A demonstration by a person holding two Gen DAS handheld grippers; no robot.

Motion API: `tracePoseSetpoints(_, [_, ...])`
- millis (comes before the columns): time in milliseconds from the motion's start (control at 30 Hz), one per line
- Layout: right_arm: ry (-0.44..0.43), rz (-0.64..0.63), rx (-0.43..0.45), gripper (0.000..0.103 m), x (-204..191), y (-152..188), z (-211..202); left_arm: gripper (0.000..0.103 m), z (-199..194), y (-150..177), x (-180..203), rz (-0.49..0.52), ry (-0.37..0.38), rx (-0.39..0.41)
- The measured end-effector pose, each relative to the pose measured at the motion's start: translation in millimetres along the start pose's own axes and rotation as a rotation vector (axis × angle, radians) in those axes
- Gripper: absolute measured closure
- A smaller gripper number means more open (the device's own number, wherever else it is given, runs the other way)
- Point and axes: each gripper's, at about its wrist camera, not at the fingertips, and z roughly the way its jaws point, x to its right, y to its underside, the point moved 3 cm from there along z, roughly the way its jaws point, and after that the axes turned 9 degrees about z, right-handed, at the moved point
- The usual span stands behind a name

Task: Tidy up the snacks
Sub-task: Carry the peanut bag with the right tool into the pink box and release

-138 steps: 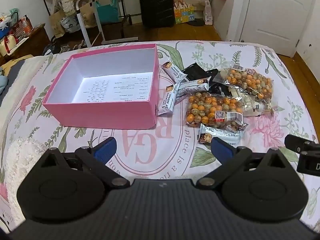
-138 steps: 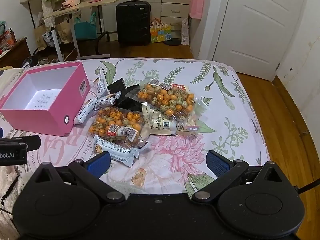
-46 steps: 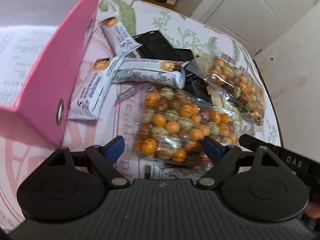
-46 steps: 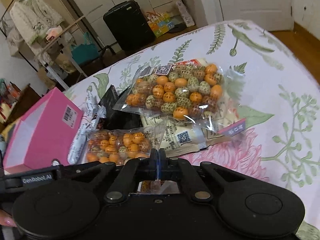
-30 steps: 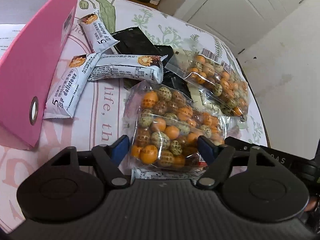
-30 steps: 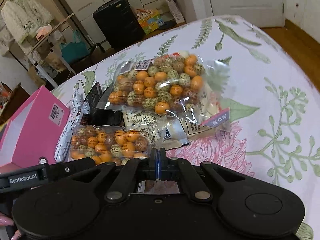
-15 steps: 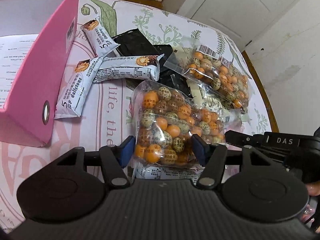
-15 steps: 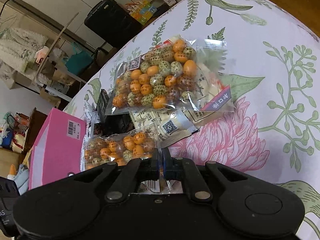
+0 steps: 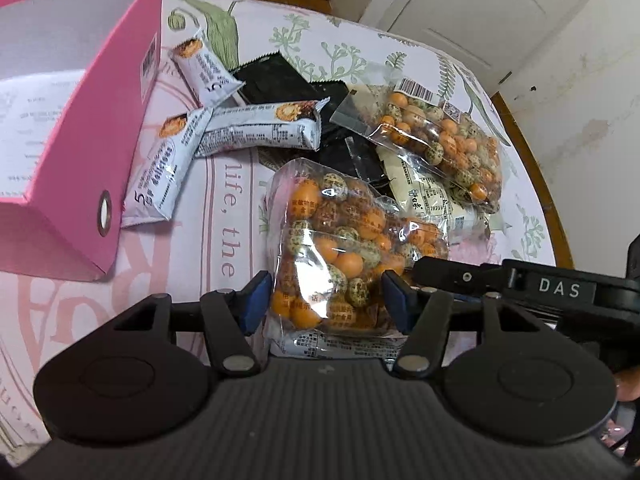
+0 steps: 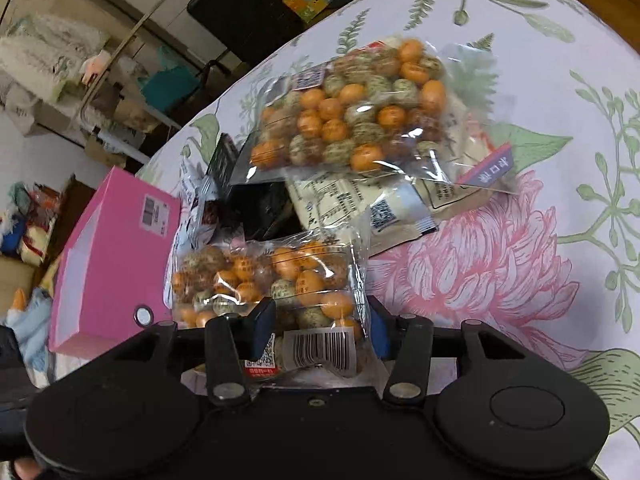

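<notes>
A clear bag of orange and speckled balls [image 9: 340, 248] lies on the flowered bedspread, bunched between the blue pads of my left gripper [image 9: 325, 298], which press on its sides. In the right wrist view the same bag [image 10: 272, 280] has its barcode end between the jaws of my right gripper [image 10: 320, 324]. Those jaws are opening and the pads no longer pinch it. The right tool's black body [image 9: 560, 288] sits just right of the left one. An open pink box [image 9: 80, 160] stands to the left. A second ball bag [image 9: 444, 140] lies farther off.
White snack bars [image 9: 260, 130], black packets [image 9: 280, 80] and a cream packet [image 9: 424, 196] lie between the box and the far bag. Another white bar [image 9: 332, 344] is under the held bag. The bed's edge and wooden floor are at the right; a black suitcase [image 10: 240, 12] stands beyond.
My right jaws, shut on the bag's clear edge a second ago, have spread apart around its barcode end. The left jaws have narrowed onto the bag, which now stands bunched up.
</notes>
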Motion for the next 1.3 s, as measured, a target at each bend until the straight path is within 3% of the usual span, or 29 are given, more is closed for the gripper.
tracePoseSetpoints(367, [-0.042,-0.121,0.004,0.052,-36,18,-49,0.045,-62,-2,5,0.033,-0.019,0.046])
tracePoseSetpoints(633, [-0.123,-0.254,-0.111,0.052,-82,44,-64,0.045,-122,11,-21,-0.001,-0.037,0.021])
tracePoseSetpoints(800, [-0.165,-0.374,-0.153,0.058,-127,54,-63,0.045,-162,15,-48,-0.018,-0.073,0.037])
tracePoseSetpoints(1067, [-0.205,-0.491,-0.131,0.06,-202,39,-34,0.045,-197,-11,-100,-0.041,-0.137,0.093])
tracePoseSetpoints(1300, [-0.181,-0.513,-0.097,0.059,-255,6,29,0.044,-176,-52,-160,-0.066,-0.213,0.164])
